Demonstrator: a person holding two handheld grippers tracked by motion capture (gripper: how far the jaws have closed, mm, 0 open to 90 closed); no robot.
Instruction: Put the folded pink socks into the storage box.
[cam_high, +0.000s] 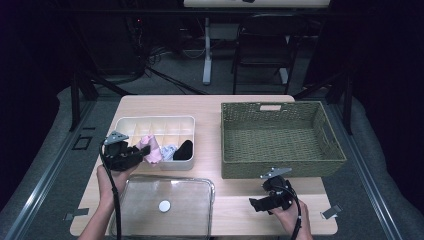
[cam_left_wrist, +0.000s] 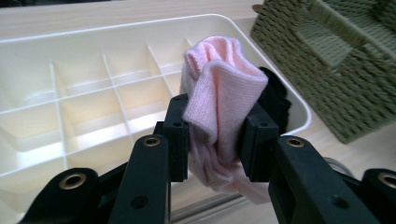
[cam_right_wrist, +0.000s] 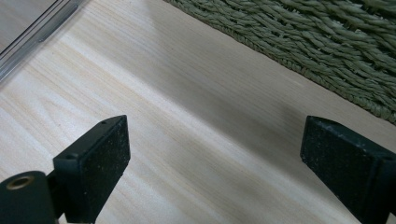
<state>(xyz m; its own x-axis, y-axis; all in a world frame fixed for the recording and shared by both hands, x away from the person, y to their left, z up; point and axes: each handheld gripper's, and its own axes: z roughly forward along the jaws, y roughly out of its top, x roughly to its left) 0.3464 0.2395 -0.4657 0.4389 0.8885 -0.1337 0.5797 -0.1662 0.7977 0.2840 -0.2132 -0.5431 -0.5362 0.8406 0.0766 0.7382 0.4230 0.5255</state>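
Left gripper: the black two-jaw left gripper (cam_left_wrist: 215, 135) pinches a folded pale pink knitted sock (cam_left_wrist: 223, 100), its jaws pressed against the cloth from both sides.
Pink sock: upright between the jaws, its top rising above them and its lower end hanging below; in the high view it (cam_high: 151, 148) sits at the near edge of the tray, just ahead of the left gripper (cam_high: 141, 154).
Tray: a cream plastic tray with divided compartments (cam_left_wrist: 65, 93) lies behind the sock; a dark rolled cloth (cam_high: 184, 150) rests in its right end.
Right gripper: the black right gripper (cam_right_wrist: 212, 154) hangs with jaws spread wide and nothing between them, over the light wooden table (cam_right_wrist: 187, 126).
Basket: a green woven rectangular basket (cam_high: 282, 137) stands just beyond the right gripper (cam_high: 256, 203).
Lid: a clear flat lid with a white knob (cam_high: 164, 205) lies near the tray.
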